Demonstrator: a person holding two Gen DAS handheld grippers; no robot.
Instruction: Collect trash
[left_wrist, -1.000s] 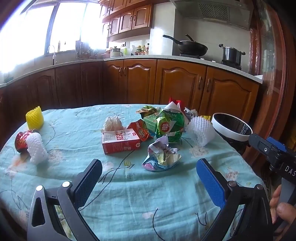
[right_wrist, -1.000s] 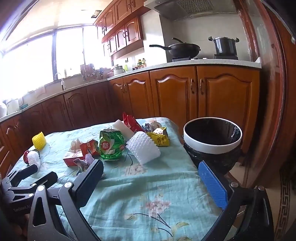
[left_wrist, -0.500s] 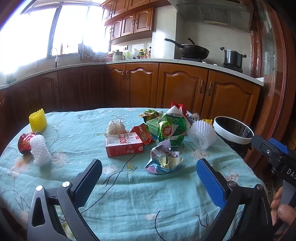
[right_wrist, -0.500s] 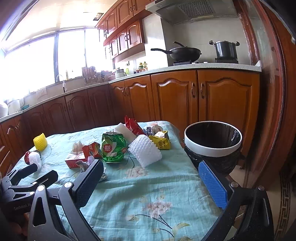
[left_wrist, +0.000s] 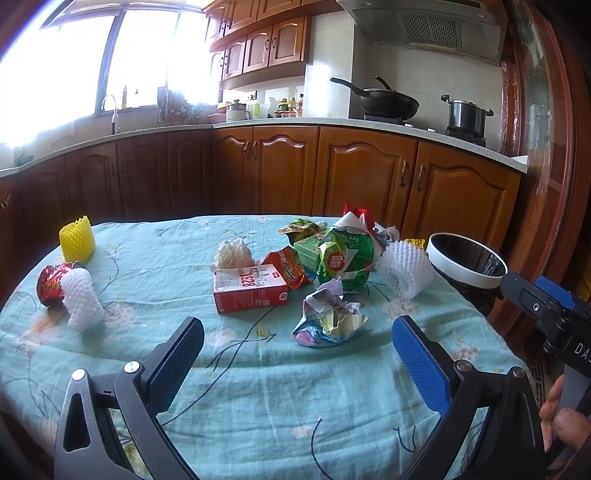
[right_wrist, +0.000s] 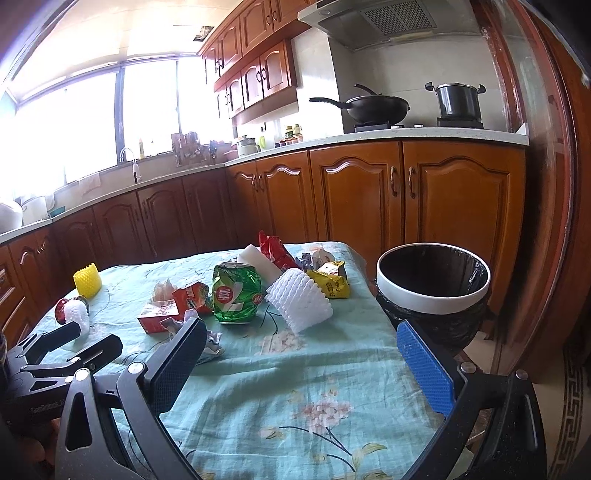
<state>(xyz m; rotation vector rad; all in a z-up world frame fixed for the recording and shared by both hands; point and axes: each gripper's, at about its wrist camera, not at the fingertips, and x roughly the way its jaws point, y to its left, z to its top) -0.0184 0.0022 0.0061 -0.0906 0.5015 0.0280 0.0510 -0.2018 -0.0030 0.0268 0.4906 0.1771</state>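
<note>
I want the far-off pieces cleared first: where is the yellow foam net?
The yellow foam net stands alone at the table's far left edge, behind the red can.

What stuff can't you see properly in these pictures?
- Trash bin bottom: both views, dark liner hides whether anything is inside.
- Red can: left wrist view, white foam net covers part.
- Crumpled wrapper: right wrist view, gripper finger hides most.
- Yellow packet print: too small.

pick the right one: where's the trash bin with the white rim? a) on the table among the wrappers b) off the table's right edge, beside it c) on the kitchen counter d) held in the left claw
b: the trash bin stands past the right edge of the table, lower than the tabletop and lined with a black bag, with nothing gripping it.
</note>
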